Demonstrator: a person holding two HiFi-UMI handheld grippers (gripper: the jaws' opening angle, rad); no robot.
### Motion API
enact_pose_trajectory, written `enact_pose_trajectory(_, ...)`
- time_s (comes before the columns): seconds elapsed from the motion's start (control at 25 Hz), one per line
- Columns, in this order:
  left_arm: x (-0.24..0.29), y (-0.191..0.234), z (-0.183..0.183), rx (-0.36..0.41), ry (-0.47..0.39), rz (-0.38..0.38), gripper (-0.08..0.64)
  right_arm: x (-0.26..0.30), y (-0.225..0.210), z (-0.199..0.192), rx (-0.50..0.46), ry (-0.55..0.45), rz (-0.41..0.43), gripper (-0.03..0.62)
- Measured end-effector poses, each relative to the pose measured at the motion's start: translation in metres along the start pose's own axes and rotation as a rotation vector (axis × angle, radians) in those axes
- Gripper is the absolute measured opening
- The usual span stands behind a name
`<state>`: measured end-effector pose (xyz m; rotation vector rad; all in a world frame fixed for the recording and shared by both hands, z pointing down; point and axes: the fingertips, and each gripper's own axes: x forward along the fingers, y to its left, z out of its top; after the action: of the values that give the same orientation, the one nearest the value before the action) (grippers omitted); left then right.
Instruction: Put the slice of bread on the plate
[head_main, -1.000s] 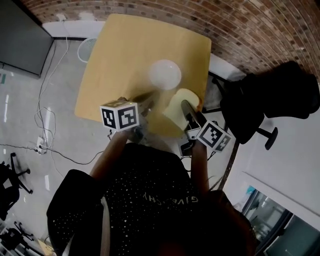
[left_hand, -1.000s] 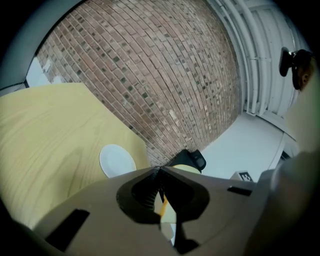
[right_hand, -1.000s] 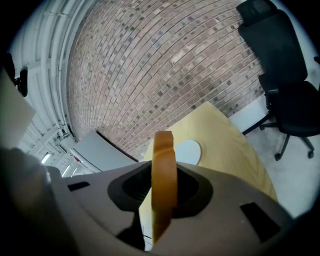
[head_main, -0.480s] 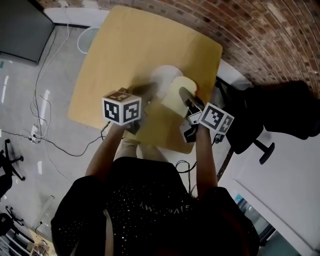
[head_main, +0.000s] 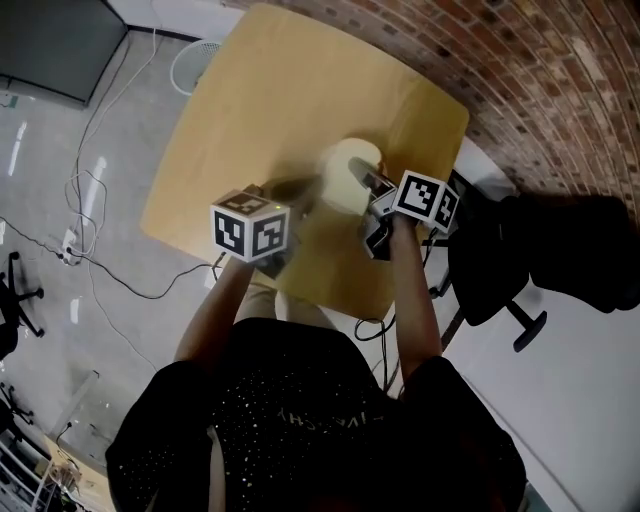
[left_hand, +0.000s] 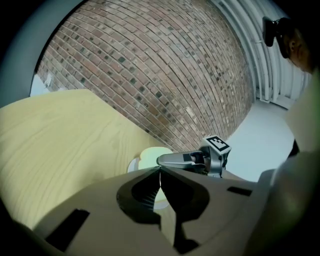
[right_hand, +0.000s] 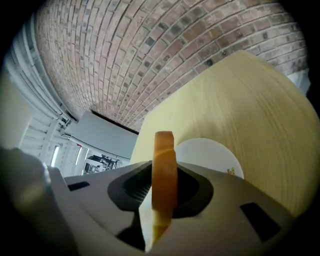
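Note:
The slice of bread (right_hand: 164, 165), pale with a brown crust, stands on edge between the pads of my right gripper (right_hand: 161, 175), which is shut on it. In the head view the slice of bread (head_main: 348, 172) hangs over the far right part of the wooden table (head_main: 260, 110) and hides most of the plate. The white plate (right_hand: 212, 152) lies just beyond the right jaws. My left gripper (left_hand: 160, 172) is shut and holds nothing. It points at the bread (left_hand: 152, 155) and the plate (left_hand: 133, 164) from the left, a little short of them.
A brick wall (head_main: 540, 70) runs behind the table. A black office chair (head_main: 560, 250) stands to the right of it. Cables (head_main: 90, 230) lie on the floor at the left, below a dark screen (head_main: 50, 45). The table's near edge is close to the person's body.
Both grippers have moved forward and down over the table. The right one has carried the bread from the table's near edge to above the plate. The left has stayed shut.

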<state>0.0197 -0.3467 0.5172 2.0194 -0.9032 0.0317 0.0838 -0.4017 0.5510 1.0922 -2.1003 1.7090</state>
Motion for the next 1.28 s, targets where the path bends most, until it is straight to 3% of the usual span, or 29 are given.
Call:
enact_pose_trajectory(0.12, 0.001, 0.004, 0.001, -0.001, 0.007, 0.004, 0.011, 0.008, -0.009, 0.000, 0.016, 0.025, -0.040, 0.098)
enact_pose_trajectory(0.24, 0.001, 0.007, 0.002, -0.008, -0.005, 0.013, 0.011, 0.011, -0.014, 0.001, -0.032, 0.053, -0.098, 0.107)
enact_pose_trajectory(0.52, 0.006, 0.002, 0.002, -0.008, -0.002, -0.001, 0.011, 0.002, -0.023, 0.011, -0.330, 0.034, -0.325, 0.228)
enact_pose_trajectory(0.88, 0.006, -0.001, 0.001, 0.002, -0.002, -0.008, 0.011, -0.019, -0.025, 0.028, -0.542, -0.028, -0.516, 0.259)
enact_pose_trajectory(1.08, 0.005, -0.007, 0.003, 0.010, -0.012, -0.007, 0.011, -0.039, -0.012, 0.036, -0.549, -0.107, -0.481, 0.258)
enact_pose_trajectory(1.28, 0.000, -0.022, 0.011, 0.062, -0.035, 0.012, 0.011, -0.062, 0.001, 0.019, -0.610, -0.149, -0.477, 0.256)
